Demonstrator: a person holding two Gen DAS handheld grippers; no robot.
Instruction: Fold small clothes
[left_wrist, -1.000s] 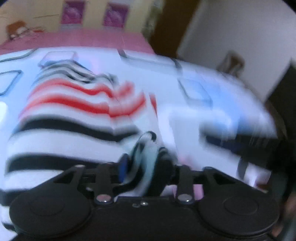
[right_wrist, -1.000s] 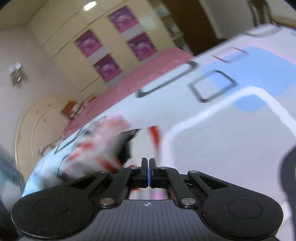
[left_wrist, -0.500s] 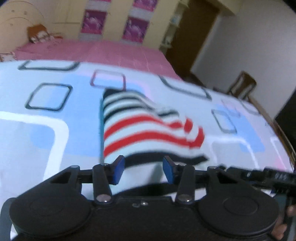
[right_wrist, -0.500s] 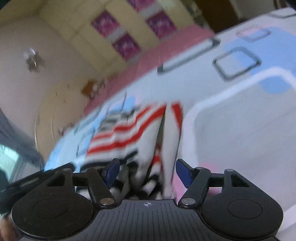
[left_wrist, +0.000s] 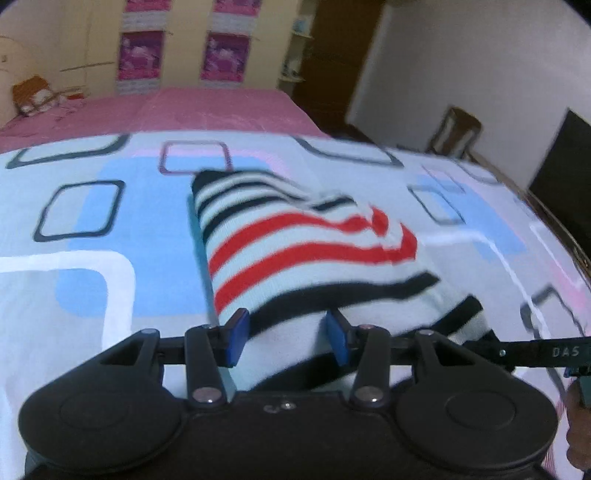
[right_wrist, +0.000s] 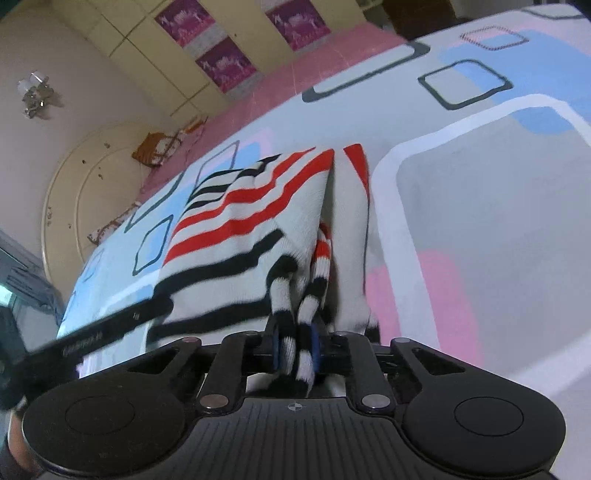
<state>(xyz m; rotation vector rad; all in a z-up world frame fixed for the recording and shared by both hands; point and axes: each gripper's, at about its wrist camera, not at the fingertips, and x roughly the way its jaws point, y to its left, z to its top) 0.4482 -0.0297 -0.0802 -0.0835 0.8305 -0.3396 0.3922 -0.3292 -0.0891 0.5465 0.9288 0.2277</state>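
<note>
A small knitted sweater (left_wrist: 295, 251) with white, red and black stripes lies partly folded on the patterned bedsheet (left_wrist: 92, 229). My left gripper (left_wrist: 288, 332) hovers over its near edge. Its blue pads (left_wrist: 236, 332) stand apart and the jaws are opening, with the fabric below them, not pinched. In the right wrist view the sweater (right_wrist: 236, 236) has a striped sleeve (right_wrist: 319, 258) hanging from its right side. My right gripper (right_wrist: 295, 343) is closing, its pads pressing on that sleeve's cuff. The other gripper's side bar (right_wrist: 103, 332) crosses the left of this view.
The sheet (right_wrist: 480, 206) with blue, pink and white squares extends to the right. Pink bedding (left_wrist: 184, 110) lies beyond it, with wardrobe doors behind. A wooden chair (left_wrist: 458, 129) and a dark screen (left_wrist: 565, 166) stand at the far right. A round headboard (right_wrist: 85, 192) is at the left.
The left gripper let go of the sweater and drew back over its near edge. The right gripper opened wide, then shut on the striped sleeve cuff.
</note>
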